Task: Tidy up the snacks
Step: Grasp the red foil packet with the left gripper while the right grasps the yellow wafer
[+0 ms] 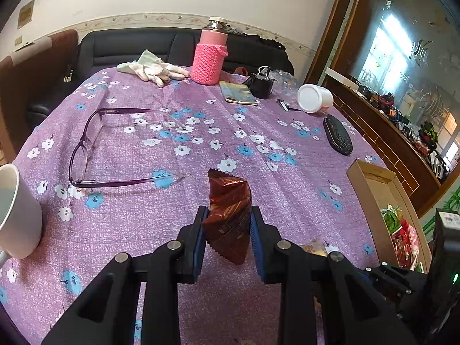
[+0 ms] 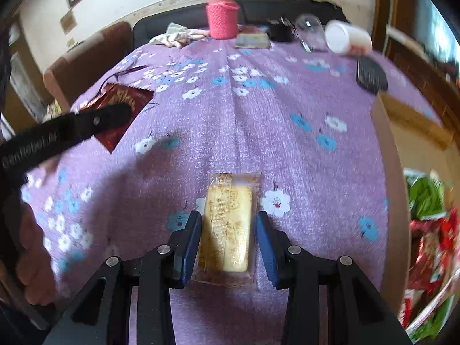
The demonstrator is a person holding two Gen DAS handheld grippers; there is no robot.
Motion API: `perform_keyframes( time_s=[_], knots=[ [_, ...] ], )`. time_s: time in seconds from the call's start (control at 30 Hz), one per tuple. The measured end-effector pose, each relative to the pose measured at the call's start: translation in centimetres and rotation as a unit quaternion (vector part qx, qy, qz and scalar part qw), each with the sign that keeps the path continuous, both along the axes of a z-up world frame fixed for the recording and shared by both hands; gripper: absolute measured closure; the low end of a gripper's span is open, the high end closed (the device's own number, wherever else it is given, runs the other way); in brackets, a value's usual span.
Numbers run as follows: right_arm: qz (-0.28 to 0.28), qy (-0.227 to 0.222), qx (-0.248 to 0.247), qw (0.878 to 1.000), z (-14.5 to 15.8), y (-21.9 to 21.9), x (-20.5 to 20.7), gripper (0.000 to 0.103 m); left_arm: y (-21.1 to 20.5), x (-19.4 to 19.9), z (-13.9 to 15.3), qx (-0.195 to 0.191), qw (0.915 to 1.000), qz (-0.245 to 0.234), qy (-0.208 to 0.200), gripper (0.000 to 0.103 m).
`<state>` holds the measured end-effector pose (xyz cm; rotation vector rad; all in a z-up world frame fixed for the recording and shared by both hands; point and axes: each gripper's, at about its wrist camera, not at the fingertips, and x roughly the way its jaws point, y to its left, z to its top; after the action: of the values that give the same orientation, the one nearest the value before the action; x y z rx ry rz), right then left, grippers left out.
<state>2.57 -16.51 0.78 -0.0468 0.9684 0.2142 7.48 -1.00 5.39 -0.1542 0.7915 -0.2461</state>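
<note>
My left gripper [image 1: 228,211] is shut on a crumpled red-brown foil snack packet [image 1: 230,198] and holds it upright just above the purple flowered cloth [image 1: 258,120]. In the right wrist view that packet [image 2: 126,95] shows at the left behind one black finger [image 2: 112,116] of the left gripper. My right gripper [image 2: 228,217] is open and points down at a yellow cake in a clear wrapper [image 2: 230,221]. The cake lies flat on the cloth between the blue pads [image 2: 191,247], which do not press on it. A cardboard box [image 1: 371,189] at the table's right edge holds several red and green snack packets [image 2: 425,230].
Purple glasses [image 1: 86,143] lie open on the left, with a white mug [image 1: 17,210] at the left edge. At the back stand a pink flask [image 1: 210,57], white gloves [image 1: 155,69], a tipped white tub [image 1: 314,97] and a black glasses case [image 1: 337,135].
</note>
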Motion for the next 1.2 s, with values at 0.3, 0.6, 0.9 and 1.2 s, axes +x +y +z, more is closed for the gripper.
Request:
perform_keyframes(
  time_s=[0.3,0.6,0.9,1.2],
  knots=[
    [0.01,-0.02,0.059,0.998,0.0,-1.2,-0.6,0.067,-1.1,-0.1,-0.4,0.019,0.9998,-0.008,-0.002,0.076],
    [-0.012,-0.05,0.103,0.993,1.3,-2.6,-0.8,0.067,-1.4,-0.3,-0.6,0.021,0.9997,-0.01,-0.005,0.076],
    [-0.035,-0.066,0.11,0.991,1.7,-3.7,-0.8,0.067,-2.1,-0.7,-0.5,0.031,0.9992,-0.019,-0.014,0.076],
    [-0.053,-0.084,0.113,0.989,2.2,-4.6,-1.0,0.067,-3.3,-1.8,0.1,0.08,0.9951,-0.02,-0.054,0.076]
  ],
)
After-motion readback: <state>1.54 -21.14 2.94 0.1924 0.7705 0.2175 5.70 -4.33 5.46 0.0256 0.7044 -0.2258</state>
